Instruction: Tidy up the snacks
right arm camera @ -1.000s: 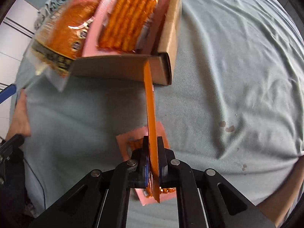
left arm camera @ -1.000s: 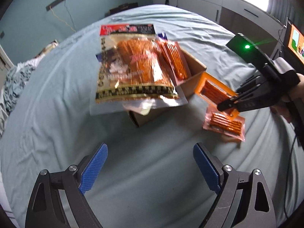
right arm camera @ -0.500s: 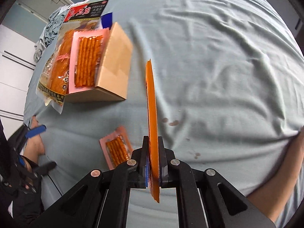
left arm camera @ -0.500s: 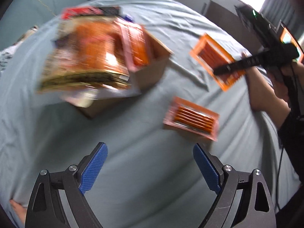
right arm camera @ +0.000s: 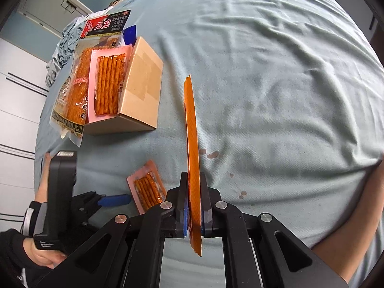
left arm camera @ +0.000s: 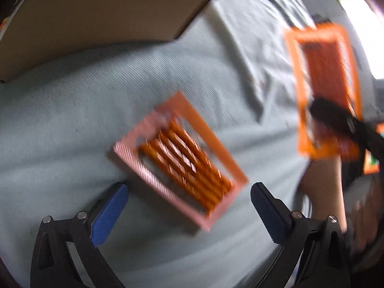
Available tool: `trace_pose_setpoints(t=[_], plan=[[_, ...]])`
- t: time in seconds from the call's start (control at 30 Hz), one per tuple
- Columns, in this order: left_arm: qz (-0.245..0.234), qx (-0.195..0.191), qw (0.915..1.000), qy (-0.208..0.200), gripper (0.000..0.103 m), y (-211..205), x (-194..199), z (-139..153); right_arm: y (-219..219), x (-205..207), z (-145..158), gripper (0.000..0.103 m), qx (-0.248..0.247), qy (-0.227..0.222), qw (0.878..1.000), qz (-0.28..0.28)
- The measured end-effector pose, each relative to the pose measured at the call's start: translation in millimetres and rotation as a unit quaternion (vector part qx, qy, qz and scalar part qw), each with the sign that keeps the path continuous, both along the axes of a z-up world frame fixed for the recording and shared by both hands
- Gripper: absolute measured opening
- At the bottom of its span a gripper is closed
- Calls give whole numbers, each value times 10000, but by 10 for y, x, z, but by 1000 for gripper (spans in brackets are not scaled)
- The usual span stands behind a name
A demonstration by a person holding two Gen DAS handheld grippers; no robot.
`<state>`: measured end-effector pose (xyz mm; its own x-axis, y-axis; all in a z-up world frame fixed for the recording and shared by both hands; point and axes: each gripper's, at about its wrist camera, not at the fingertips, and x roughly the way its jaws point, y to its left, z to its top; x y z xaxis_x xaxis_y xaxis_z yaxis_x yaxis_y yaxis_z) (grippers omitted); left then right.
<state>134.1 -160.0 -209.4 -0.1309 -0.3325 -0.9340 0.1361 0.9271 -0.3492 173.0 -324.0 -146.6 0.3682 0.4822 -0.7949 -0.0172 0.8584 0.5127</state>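
Observation:
My left gripper (left arm camera: 188,213) is open and low over the bed, its blue pads on either side of a small pink and orange packet of spicy sticks (left arm camera: 180,158) that lies flat; the packet also shows in the right wrist view (right arm camera: 147,188). My right gripper (right arm camera: 194,212) is shut on an orange snack packet (right arm camera: 192,132), held edge-on above the bed; it also shows in the left wrist view (left arm camera: 324,88). A cardboard box (right arm camera: 141,91) holds a pink stick packet (right arm camera: 108,84) and a large snack bag (right arm camera: 74,91).
The grey-blue bed sheet (right arm camera: 276,84) has small dark stains (right arm camera: 211,154) near the held packet. The box's brown side (left arm camera: 96,12) fills the upper left of the left wrist view. White cabinets (right arm camera: 16,96) stand beyond the bed.
My left gripper has moved down and forward until the lying packet sits between its open fingers. My right gripper has lifted its orange packet away from the box, towards the right.

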Motion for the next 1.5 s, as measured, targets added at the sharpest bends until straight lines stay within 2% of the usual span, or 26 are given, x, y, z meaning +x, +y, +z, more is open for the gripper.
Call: trace_pose_setpoints(t=[0.1, 0.17, 0.23, 0.27, 0.3, 0.37, 0.43, 0.5, 0.53, 0.57, 0.6, 0.77, 0.9, 0.97, 1.07, 1.13, 1.17, 1.2, 1.23, 1.27, 1.3, 1.33, 1.43, 1.5], plan=[[620, 319, 9974, 182, 103, -24, 84, -59, -46, 0, -41, 5, -45, 71, 9999, -106], [685, 647, 9954, 198, 103, -113, 111, -86, -78, -11, -54, 5, -53, 118, 9998, -155], [402, 1028, 9939, 42, 103, -258, 73, -109, -105, -30, -38, 5, -52, 119, 9997, -183], [136, 1200, 9926, -102, 103, -350, 29, -113, -113, -35, -27, 5, -57, 101, 9997, -196], [-349, 1384, 9892, -336, 103, -466, -64, -121, -126, -41, -14, 5, -56, 78, 9997, -206], [-843, 1446, 9834, -697, 98, -542, -201, -94, -157, -56, -1, 5, -44, 45, 9997, -231], [-1181, 1413, 9787, -906, 78, -553, -289, -15, -171, -56, -8, 5, -61, 50, 9997, -235], [-1356, 1283, 9782, -906, 39, -539, -303, 73, -178, -52, -19, 5, -58, 69, 9996, -253], [-1403, 966, 9824, -772, 20, -499, -301, 136, -178, -49, -23, 5, -49, 69, 9997, -238], [-1393, 777, 9853, -606, 8, -490, -280, 170, -173, -46, -27, 5, -49, 65, 9997, -222], [-1364, 523, 9884, -419, 7, -428, -297, 205, -170, -45, -29, 5, -65, 66, 9997, -220], [-1497, 108, 9869, -587, 7, -155, -439, 465, -194, -51, -37, 5, -121, 69, 9994, -311], [-1229, -375, 9877, -890, 6, 62, -295, 839, -267, -61, -14, 5, -170, 31, 9986, -496], [-949, -601, 9843, -1361, 6, 216, -206, 1100, -301, -66, -3, 5, -192, 5, 9981, -593], [-551, -729, 9701, -2249, 7, 434, 75, 1465, -338, -79, -19, 5, -190, 51, 9970, -752], [-216, -817, 9602, -2663, 10, 604, 288, 1579, -321, -90, -23, 5, -211, 66, 9967, -776], [-25, -801, 9541, -2885, 14, 664, 413, 1592, -304, -89, -19, 5, -229, 63, 9968, -759], [84, -763, 9502, -3019, 34, 675, 576, 1584, -284, -87, -16, 5, -242, 62, 9970, -738], [163, -615, 9486, -3100, 57, 708, 689, 1501, -258, -84, -7, 5, -253, 52, 9971, -713], [179, -370, 9509, -3067, 97, 715, 754, 1418, -229, -79, 11, 5, -264, 24, 9972, -695], [227, -75, 9509, -3087, 97, 732, 777, 1341, -204, -70, 36, 5, -271, -22, 9973, -679], [280, 177, 9472, -3190, 96, 826, 771, 1295, -185, -60, 72, 5, -250, -98, 9973, -677], [-62, 272, 9460, -3231, 96, 982, 693, 1244, -158, -27, 198, 5, -100, -425, 9964, -725], [-265, 472, 9406, -3352, 96, 1002, 587, 1240, -85, 3, 327, 5, 22, -676, 9951, -728]])
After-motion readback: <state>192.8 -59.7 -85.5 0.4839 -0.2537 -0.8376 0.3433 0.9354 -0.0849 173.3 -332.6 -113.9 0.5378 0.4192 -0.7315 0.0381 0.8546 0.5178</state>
